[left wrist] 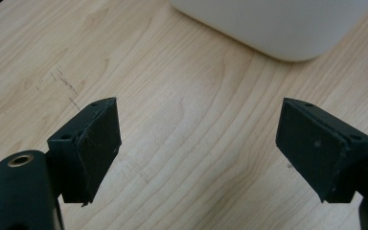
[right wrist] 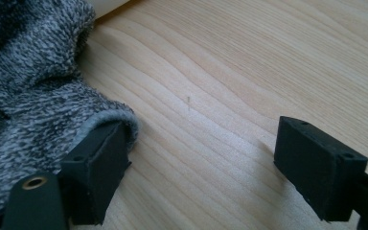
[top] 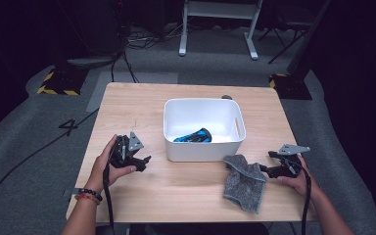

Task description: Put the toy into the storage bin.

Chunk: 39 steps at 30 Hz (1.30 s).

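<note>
White "4" marked on the grey floor point(top: 19, 161) left of the table point(top: 196, 196), no other legible text

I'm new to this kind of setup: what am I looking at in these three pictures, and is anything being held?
A person sits at a light wooden table with a black two-jaw hand-held gripper in each hand: left gripper, right gripper. The high view looks down from above; the other two views come from cameras riding on each gripper. On the table stands a white plastic bin holding a blue and black object. A grey fleecy cloth lies beside it, at the right gripper's jaws. Both grippers are open and hold nothing.
</note>
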Tool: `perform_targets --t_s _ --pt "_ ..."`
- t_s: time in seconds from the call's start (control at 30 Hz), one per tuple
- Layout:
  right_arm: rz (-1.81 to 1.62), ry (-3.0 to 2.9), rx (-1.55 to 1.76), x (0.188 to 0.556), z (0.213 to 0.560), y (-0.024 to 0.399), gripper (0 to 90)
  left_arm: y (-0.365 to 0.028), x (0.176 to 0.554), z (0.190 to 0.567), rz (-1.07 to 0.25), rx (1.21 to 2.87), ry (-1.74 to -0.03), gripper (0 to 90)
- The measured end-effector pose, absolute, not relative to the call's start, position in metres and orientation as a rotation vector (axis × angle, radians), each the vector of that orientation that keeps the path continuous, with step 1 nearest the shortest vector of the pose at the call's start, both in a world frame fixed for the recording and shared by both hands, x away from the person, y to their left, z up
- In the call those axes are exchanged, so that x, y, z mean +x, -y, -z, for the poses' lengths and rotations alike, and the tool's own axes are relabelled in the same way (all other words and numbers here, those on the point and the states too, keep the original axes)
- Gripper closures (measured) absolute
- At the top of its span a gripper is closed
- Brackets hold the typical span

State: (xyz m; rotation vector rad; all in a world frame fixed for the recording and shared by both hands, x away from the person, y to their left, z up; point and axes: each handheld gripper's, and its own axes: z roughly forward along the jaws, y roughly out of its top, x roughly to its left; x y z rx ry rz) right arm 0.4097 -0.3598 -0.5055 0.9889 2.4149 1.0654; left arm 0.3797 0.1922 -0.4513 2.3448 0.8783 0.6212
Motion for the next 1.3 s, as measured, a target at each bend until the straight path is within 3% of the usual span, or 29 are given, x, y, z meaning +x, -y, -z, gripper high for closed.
perform_targets --t_s 0.2,0.63,1.3 --pt "-1.065 -2.414 0.99 0.41 0.506 0.36 19.2 -0.193 0.375 0.465 -0.651 2.347 -0.894 16.2" --pt "-1.064 -2.407 0.998 0.408 0.506 0.36 19.2 -0.207 0.372 0.485 -0.463 2.26 -1.017 16.2" --pt "-1.068 -2.416 0.986 0.409 0.506 0.361 19.2 -0.213 0.358 0.506 -0.425 2.151 -1.108 14.7"
